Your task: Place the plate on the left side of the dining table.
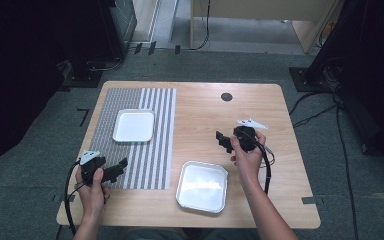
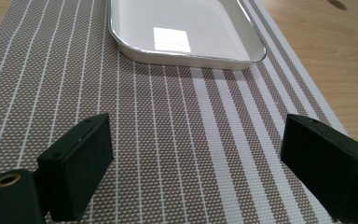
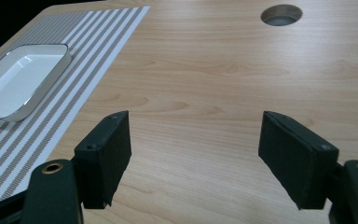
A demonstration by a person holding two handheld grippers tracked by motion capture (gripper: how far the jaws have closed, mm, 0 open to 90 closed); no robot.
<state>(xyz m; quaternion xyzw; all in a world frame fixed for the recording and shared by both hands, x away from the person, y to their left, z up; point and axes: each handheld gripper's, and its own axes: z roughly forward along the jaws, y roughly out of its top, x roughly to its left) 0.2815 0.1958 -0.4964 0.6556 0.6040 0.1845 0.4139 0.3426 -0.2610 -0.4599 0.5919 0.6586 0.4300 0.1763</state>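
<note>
Left gripper [image 1: 121, 167]: you hold it low over the striped mat [image 1: 152, 170] at the table's 8 o'clock; jaws spread wide, nothing between them. In the left gripper view [image 2: 196, 172] they frame bare mat.
Right gripper [image 1: 222, 139]: at the table's 3 o'clock, over bare wood, jaws wide apart and empty. In the right gripper view [image 3: 196, 154] it looks toward 10 o'clock.
Far tray [image 1: 134, 125]: white, shallow, rounded corners, flat on the mat toward 10 o'clock. It sits straight ahead of your left jaws, at 12 o'clock in the left gripper view [image 2: 182, 32], near but apart. In the right gripper view [image 3: 21, 79] it lies off at 10 o'clock.
Near tray [image 1: 202, 186]: same kind, on bare wood at the table's 6 o'clock, just beside the mat's edge, between your two forearms.
Handling: judged light, stiff and thin-walled, with a glossy, likely slippery finish; both trays look empty. A hard pinch may skid off.
Where to grip: take the raised rim [image 2: 189, 59] on the side facing you, one jaw inside and one outside, mid-edge rather than at a corner.
Risk: a one-sided hold may tip the tray; the mat may drag along.
Table [image 1: 200, 107]: cable hole [image 1: 226, 97] at 12 o'clock.
</note>
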